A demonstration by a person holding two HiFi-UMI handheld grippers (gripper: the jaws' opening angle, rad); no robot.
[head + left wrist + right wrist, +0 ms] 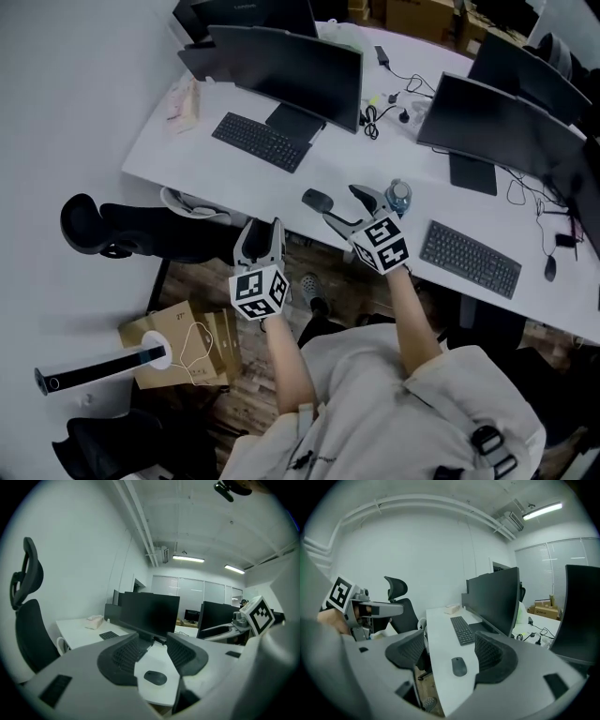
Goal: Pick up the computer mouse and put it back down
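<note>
A dark computer mouse (317,200) lies near the front edge of the white desk (187,141). My right gripper (349,208) hangs open just to the right of it, a short way off. In the right gripper view the mouse (459,666) lies on the desk ahead, between the open fingers (407,652), untouched. My left gripper (265,234) is open and empty, in front of the desk edge and below the mouse. In the left gripper view the mouse (155,678) shows beyond the open pads (123,654).
A black keyboard (261,141) and a monitor (291,66) stand behind the mouse. A water bottle (399,195) is beside my right gripper, and a second keyboard (469,258) lies further right. An office chair (141,230) sits at the left, with a cardboard box (183,342) on the floor.
</note>
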